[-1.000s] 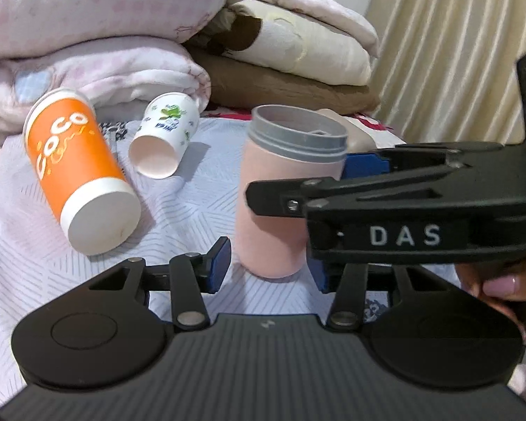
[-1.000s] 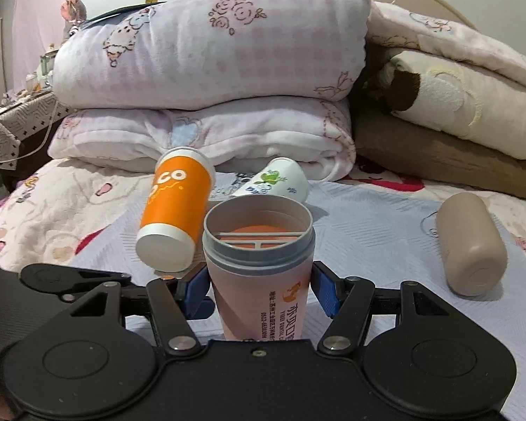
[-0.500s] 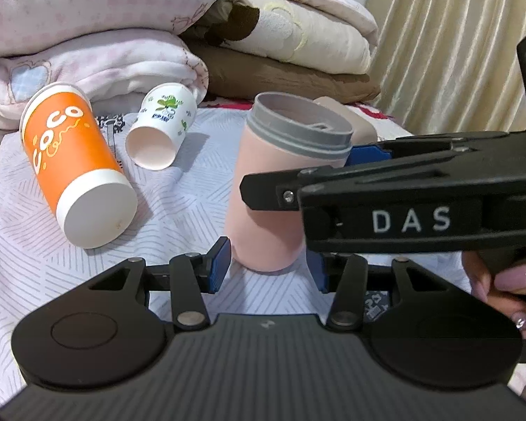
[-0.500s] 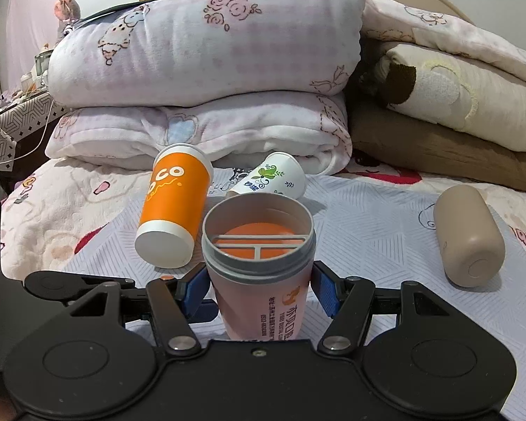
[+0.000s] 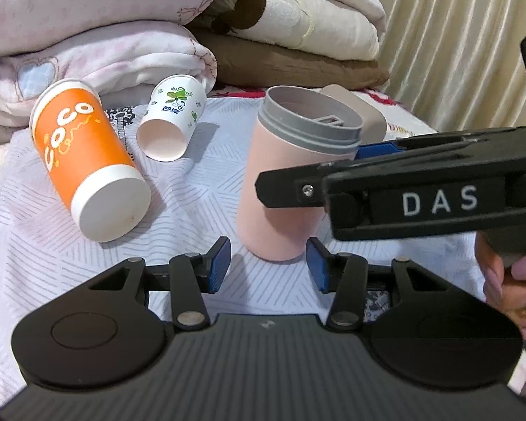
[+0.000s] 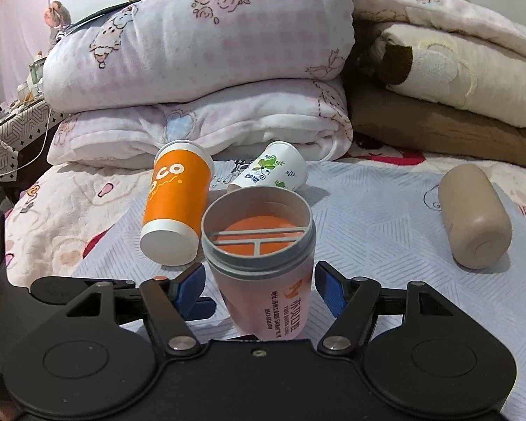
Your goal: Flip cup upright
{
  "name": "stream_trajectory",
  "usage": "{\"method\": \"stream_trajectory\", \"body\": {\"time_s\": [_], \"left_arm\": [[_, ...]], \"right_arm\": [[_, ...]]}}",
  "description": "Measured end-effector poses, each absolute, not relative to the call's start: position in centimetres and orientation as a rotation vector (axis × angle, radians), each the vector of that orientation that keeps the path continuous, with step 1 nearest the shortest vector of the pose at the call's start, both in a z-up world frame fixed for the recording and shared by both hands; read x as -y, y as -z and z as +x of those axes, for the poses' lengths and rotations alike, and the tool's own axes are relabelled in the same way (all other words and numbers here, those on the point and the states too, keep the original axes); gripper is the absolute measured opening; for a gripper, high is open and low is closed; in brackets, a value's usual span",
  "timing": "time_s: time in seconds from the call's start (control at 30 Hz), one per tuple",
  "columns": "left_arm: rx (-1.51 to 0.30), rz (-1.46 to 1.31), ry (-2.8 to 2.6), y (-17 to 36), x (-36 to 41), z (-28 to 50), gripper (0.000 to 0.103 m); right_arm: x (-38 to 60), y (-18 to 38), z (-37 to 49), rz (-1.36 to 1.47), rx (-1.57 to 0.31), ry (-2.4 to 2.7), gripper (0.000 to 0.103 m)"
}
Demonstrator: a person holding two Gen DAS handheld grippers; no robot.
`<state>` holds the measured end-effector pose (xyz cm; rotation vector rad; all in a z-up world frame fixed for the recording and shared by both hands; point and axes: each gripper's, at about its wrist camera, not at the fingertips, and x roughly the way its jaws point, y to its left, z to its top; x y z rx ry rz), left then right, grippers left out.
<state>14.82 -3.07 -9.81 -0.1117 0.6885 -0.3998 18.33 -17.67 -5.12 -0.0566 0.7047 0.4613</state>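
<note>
The right gripper (image 6: 259, 291) sits nearest, its blue pads spread on either side of the pink cup (image 6: 263, 263) with a visible gap on both flanks, so the jaws are open and not clamping. That spacing suits a release: the pink cup stands mouth-up on the white patterned sheet (image 6: 368, 217), leaning slightly, grey rim on top, so my reading is that the flip of this one is done or nearly so.

In the left wrist view the left gripper (image 5: 268, 263) is also open, its pads apart and empty, with the cup's base just beyond them at about 12 o'clock. It seems to be held back low as a spare, ready to steady the cup should it tip on the soft bedding.

Further out, at roughly 10 o'clock from the pink cup, the orange cup (image 5: 87, 165) lies on its side, white end toward the cameras. Beyond it at 11 o'clock the small white paper cup (image 5: 172, 119) lies on its side too, open mouth facing the left camera. At 2 o'clock in the right wrist view a beige tumbler (image 6: 473, 217) rests on its side, well apart from the rest.

Counted: four cups, one upright and three lying down; two grippers. Farthest back, folded quilts (image 6: 200, 70) are stacked at 12 o'clock, likely stopping anything rolling away
</note>
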Motion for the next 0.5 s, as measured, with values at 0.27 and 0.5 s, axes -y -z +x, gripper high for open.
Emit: {"method": "stream_trajectory", "body": {"time_s": [0.27,0.5], "left_arm": [[-0.716,-0.078,0.381,6.9,2.5,11.5,0.048],[-0.652,-0.079,0.339,2.5,1.6,8.1,0.049]], "right_arm": [[19.1,2.7,16.1,-0.047,-0.695,-0.419,0.080],[21.1,-1.8,10.7,0.037,-0.603,-0.367,0.080]]}}
